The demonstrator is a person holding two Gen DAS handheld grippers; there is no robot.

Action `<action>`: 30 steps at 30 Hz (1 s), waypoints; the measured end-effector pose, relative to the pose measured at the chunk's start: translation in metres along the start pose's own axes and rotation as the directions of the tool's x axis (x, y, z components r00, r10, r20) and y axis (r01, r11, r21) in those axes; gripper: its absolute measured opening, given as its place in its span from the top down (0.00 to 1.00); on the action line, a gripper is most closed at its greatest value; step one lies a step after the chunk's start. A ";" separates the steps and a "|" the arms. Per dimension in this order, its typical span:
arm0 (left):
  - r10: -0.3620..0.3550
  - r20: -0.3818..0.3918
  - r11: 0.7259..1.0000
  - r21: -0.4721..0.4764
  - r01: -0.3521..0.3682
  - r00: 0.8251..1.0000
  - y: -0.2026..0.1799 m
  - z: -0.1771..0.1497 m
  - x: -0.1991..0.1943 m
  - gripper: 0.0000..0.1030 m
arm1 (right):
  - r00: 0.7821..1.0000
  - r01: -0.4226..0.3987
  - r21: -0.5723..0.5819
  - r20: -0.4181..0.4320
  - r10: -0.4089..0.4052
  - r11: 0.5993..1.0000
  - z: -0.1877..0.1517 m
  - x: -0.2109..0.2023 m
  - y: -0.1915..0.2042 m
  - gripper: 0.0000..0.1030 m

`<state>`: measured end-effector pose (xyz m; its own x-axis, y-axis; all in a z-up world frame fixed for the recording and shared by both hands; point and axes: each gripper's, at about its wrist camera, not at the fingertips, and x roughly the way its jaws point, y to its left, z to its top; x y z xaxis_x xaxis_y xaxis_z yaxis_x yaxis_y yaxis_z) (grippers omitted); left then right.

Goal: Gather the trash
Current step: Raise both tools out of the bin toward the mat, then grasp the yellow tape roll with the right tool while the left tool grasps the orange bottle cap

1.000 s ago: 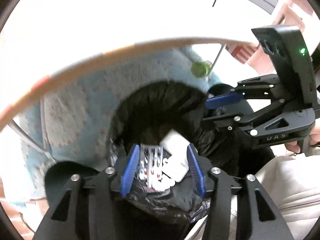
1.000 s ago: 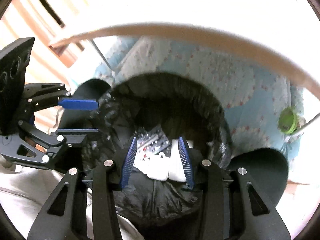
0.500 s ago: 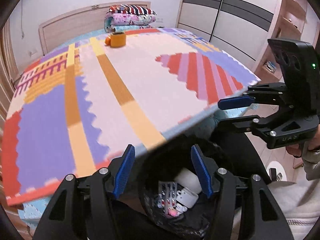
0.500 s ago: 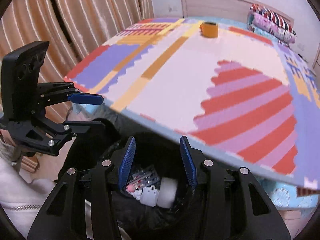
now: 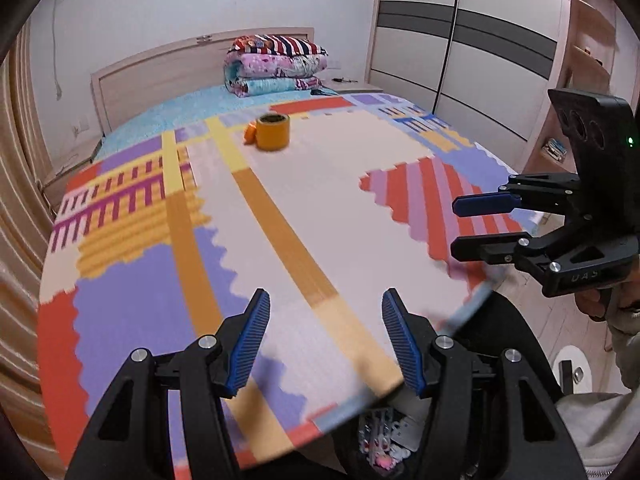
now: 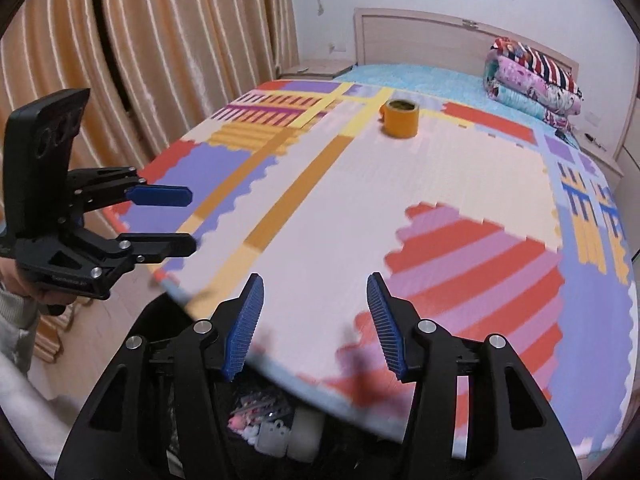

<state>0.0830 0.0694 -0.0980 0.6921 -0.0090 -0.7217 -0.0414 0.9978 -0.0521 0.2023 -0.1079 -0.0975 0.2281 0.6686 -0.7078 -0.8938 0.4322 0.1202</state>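
Observation:
My left gripper (image 5: 326,340) is open and empty above the near edge of the colourful foam mat (image 5: 320,208) on the bed. My right gripper (image 6: 316,322) is open and empty too, over the same edge; it also shows in the left wrist view (image 5: 476,226). The left gripper shows in the right wrist view (image 6: 176,218). Below the mat edge stands a black-lined bin with trash in it: blister packs (image 5: 378,436) and white pieces (image 6: 276,436). An orange tape roll (image 5: 273,133) with a small orange lump beside it stands far back on the mat.
Folded quilts (image 5: 276,66) lie by the headboard. A wardrobe (image 5: 460,48) stands to the right of the bed, and curtains (image 6: 140,60) hang to the left. A black chair or seat edge (image 5: 508,332) is beside the bin.
Both grippers have risen from inside the bin to above the mat edge. The trash they were next to now lies in the bin, and both hold nothing.

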 end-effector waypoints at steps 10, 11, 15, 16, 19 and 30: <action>0.053 0.001 0.999 -0.008 -0.053 0.999 0.032 0.039 0.023 0.45 | 0.999 0.035 -0.014 0.042 -0.034 0.999 0.044 0.020 -0.022 0.46; 0.058 0.001 0.998 -0.008 -0.058 0.998 0.035 0.043 0.026 0.46 | 0.998 0.042 -0.015 0.043 -0.042 0.999 0.049 0.024 -0.025 0.46; 0.067 0.003 0.998 -0.011 -0.067 0.998 0.046 0.058 0.038 0.46 | 0.998 0.028 0.017 0.063 -0.029 0.999 0.065 0.033 -0.036 0.46; 0.066 0.001 0.998 -0.020 -0.066 0.998 0.050 0.062 0.041 0.46 | 0.997 0.018 0.022 0.074 -0.020 1.000 0.071 0.034 -0.039 0.46; 0.069 0.013 0.997 -0.029 -0.068 0.998 0.059 0.075 0.047 0.46 | 0.997 0.023 0.020 0.079 -0.025 1.000 0.081 0.040 -0.042 0.46; 0.128 0.004 0.991 0.025 -0.128 0.992 0.079 0.114 0.085 0.46 | 0.997 0.045 0.016 0.064 -0.046 0.999 0.121 0.084 -0.064 0.45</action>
<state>0.2210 0.1552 -0.0846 0.6843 0.1188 -0.7195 -0.1112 0.9921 0.0581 0.3251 -0.0065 -0.0802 0.2927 0.6855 -0.6667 -0.8764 0.4712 0.0997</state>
